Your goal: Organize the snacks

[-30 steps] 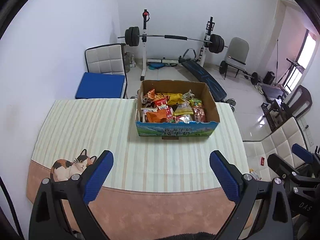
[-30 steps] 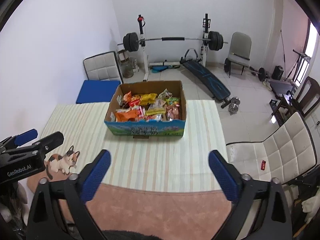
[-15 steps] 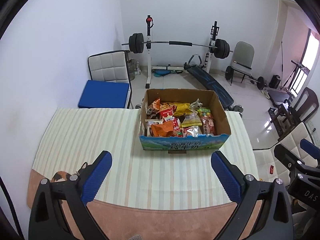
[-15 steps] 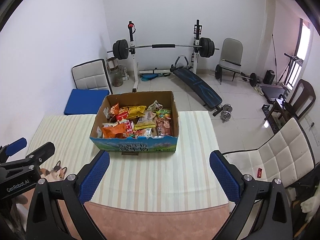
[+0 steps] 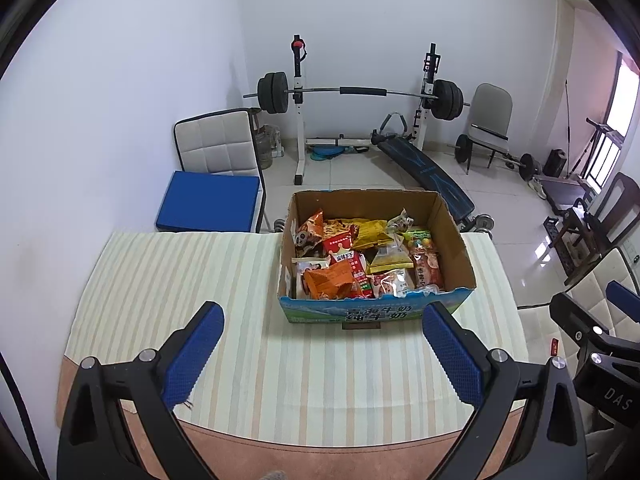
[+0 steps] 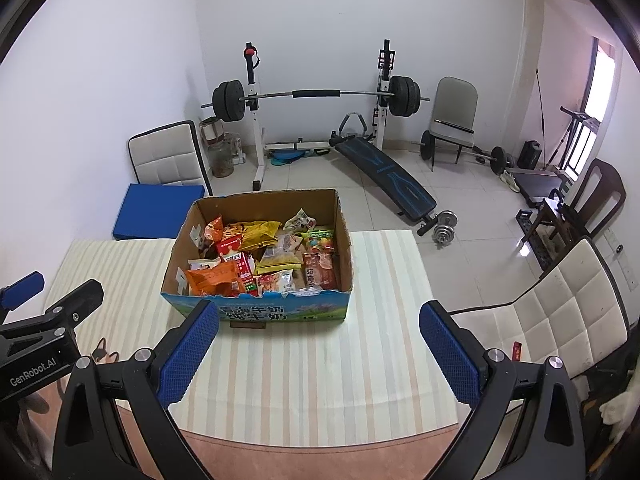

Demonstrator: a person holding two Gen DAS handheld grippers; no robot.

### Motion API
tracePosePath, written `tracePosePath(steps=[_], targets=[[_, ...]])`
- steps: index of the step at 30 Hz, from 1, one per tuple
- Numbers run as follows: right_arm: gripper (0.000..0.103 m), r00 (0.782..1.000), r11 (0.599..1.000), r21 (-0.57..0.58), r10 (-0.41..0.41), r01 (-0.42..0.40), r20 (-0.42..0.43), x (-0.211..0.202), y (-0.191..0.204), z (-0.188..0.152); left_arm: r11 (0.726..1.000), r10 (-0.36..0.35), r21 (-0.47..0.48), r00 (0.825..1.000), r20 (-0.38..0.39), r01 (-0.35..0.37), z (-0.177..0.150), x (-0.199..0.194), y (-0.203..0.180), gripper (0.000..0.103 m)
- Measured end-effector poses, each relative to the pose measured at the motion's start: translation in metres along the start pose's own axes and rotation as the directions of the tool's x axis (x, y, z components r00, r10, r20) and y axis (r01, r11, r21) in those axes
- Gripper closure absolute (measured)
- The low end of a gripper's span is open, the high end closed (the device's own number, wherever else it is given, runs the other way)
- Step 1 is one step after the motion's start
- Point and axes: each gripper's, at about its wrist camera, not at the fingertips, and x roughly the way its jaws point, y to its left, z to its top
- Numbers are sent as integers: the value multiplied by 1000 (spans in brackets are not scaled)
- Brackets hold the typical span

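Two grippers: your left gripper point(image 5: 322, 344) and right gripper point(image 6: 318, 342) both hang spread wide over the near part of the table, holding nothing.
Table: the striped cloth point(image 5: 168, 280) covers it; take the box as your landmark from here on.
Box: the cardboard box point(image 5: 374, 312) sits on the cloth beyond both grippers, open at the top. It looks stiff at the walls but probably flexes at the torn rim, so do not pinch there.
Snacks: the packets fill the box floor in a loose jumble, overlapping, none outside the box that you can see.
Orange bag: the orange bag point(image 5: 328, 280) lies at the box's near left corner. It looks puffy, light and crackly; take it by a sealed edge, since the slick film would likely slide under a grip on the belly.
Yellow bag: the yellow bag point(image 5: 372, 230) lies toward the box's far wall, flat and soft; grip a corner seam.
Red pouch: the red pouch point(image 5: 428, 270) lies along the box's right wall, flat; likely thin and limp, so lift from its upper end.
Squeeze: go gently, contents may crush.
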Motion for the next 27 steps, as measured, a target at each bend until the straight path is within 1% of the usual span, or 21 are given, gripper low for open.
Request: tracePosePath(steps=[14, 27], targets=[[1, 1000, 1000, 10, -10, 10, -8, 10, -9, -1, 1000, -11, 23, 1000, -21, 11, 0, 10, -12, 1], [1, 1000, 1000, 13, -17, 17, -12, 10, -14, -3, 1000, -12, 16, 1000, -28, 12, -1, 14, -14, 1]])
